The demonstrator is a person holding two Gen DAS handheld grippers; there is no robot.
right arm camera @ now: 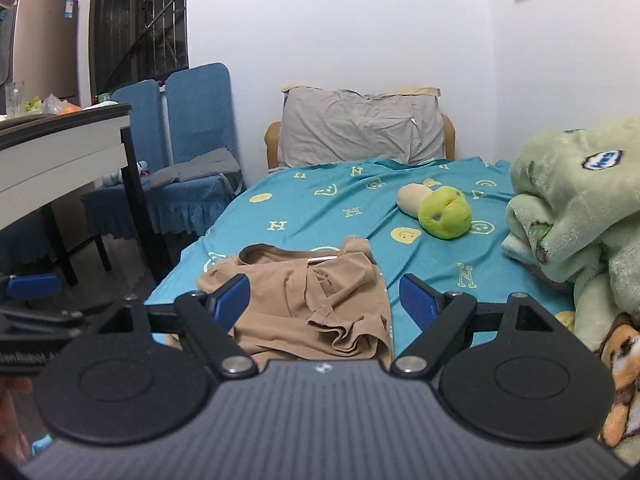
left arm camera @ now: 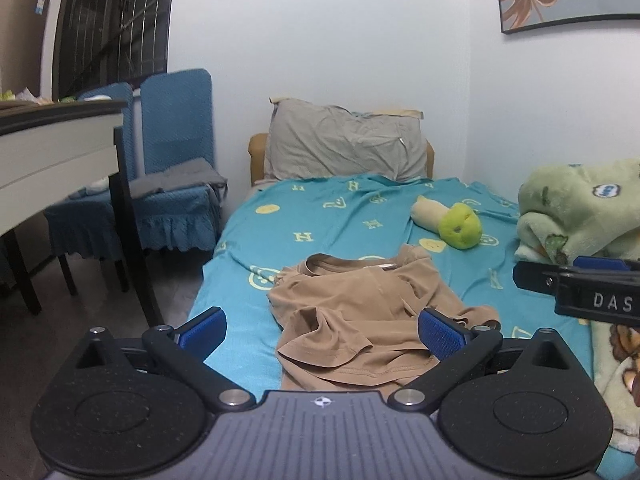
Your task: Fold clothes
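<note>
A tan T-shirt point(left arm camera: 360, 304) lies crumpled and partly folded on the teal bed sheet point(left arm camera: 328, 216), its collar toward the pillow. My left gripper point(left arm camera: 322, 332) hovers over the shirt's near edge, its jaws wide apart with nothing between the blue pads. The right wrist view shows the same shirt point(right arm camera: 304, 288) on the sheet point(right arm camera: 320, 208). My right gripper point(right arm camera: 325, 300) is open above the shirt's near right part and holds nothing. Each gripper shows at the edge of the other's view: the right gripper point(left arm camera: 580, 288) and the left gripper point(right arm camera: 32, 292).
A grey pillow point(left arm camera: 344, 140) leans at the head of the bed. A green and cream plush toy point(left arm camera: 452, 222) lies beyond the shirt. A fluffy green blanket point(left arm camera: 580, 208) is heaped on the right. Blue-covered chairs point(left arm camera: 172, 168) and a white table point(left arm camera: 56, 148) stand on the left.
</note>
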